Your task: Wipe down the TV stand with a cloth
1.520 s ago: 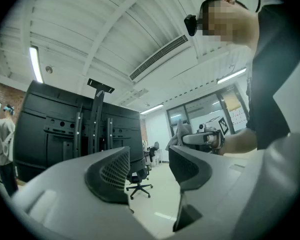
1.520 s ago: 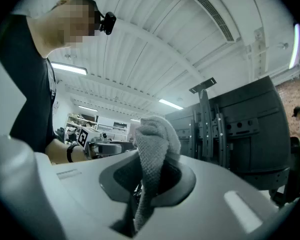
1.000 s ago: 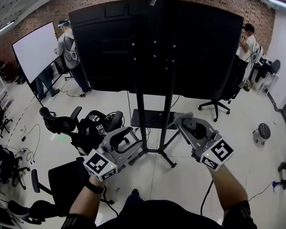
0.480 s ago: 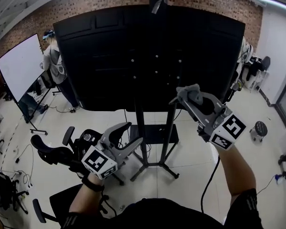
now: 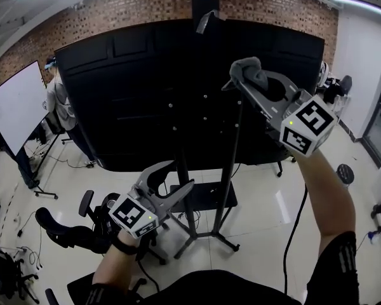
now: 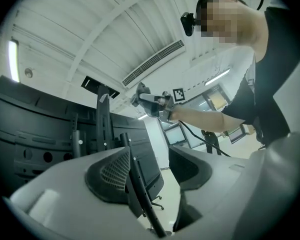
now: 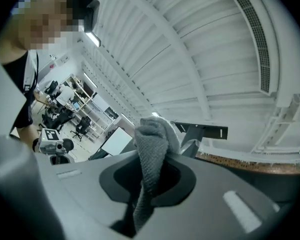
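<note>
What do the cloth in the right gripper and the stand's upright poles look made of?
The cloth: grey knitted or microfibre fabric, by its textured weave and soft folds. The upright poles: likely black-painted metal, matte; slim and straight.

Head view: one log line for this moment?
right gripper: shut on cloth, high, by TV | left gripper: open, empty, low

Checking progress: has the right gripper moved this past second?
Yes: the right gripper, shut on the cloth, rose from beside the stand's low shelf to high on the screen.
</note>
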The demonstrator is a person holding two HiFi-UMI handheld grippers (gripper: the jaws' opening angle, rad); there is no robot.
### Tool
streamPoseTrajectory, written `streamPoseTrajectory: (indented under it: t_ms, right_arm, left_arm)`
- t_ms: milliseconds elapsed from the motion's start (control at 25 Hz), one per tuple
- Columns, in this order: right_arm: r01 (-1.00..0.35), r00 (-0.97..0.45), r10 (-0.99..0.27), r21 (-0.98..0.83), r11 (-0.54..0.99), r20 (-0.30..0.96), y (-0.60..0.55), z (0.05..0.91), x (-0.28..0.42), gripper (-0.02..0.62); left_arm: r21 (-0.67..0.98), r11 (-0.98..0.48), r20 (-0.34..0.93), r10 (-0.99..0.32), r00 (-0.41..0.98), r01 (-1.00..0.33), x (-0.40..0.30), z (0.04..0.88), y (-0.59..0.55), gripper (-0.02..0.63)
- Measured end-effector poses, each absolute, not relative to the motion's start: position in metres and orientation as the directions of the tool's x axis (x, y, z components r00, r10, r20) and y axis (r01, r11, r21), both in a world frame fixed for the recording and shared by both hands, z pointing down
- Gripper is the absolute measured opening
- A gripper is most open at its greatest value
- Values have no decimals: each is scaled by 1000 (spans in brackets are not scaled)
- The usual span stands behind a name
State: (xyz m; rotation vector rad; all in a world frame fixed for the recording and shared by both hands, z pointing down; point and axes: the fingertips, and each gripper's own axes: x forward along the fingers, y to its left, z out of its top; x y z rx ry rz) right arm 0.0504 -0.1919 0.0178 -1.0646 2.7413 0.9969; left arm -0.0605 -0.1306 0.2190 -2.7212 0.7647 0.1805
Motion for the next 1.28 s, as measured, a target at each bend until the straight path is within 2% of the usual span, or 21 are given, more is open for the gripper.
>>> streamPoseTrajectory:
  t_ms: [400,760,960,1280]
  right_arm:
    - [-544,-716,-670,758,360,-196,-278,-98,27,35]
    - [-531,-643,-737,815,231,-210,-327,-165,-2,35]
    - [-547,-581,-792,811,207,-190,-359,-164,-3,34]
    - [-529,-552,-823,820,219,-136,-377,-117,2,32]
  left_arm:
    - [-289,-772,-234,-516,824,-566,-46,199,-160,259]
    - [-307,-723,-240,-571,785,-619,-69,201,-167,256]
    - [-278,-720,-246,-587,771,-636,-77,206,-170,256]
    - [-241,-733,-245,-589,770,-637,-83,215,-174,256]
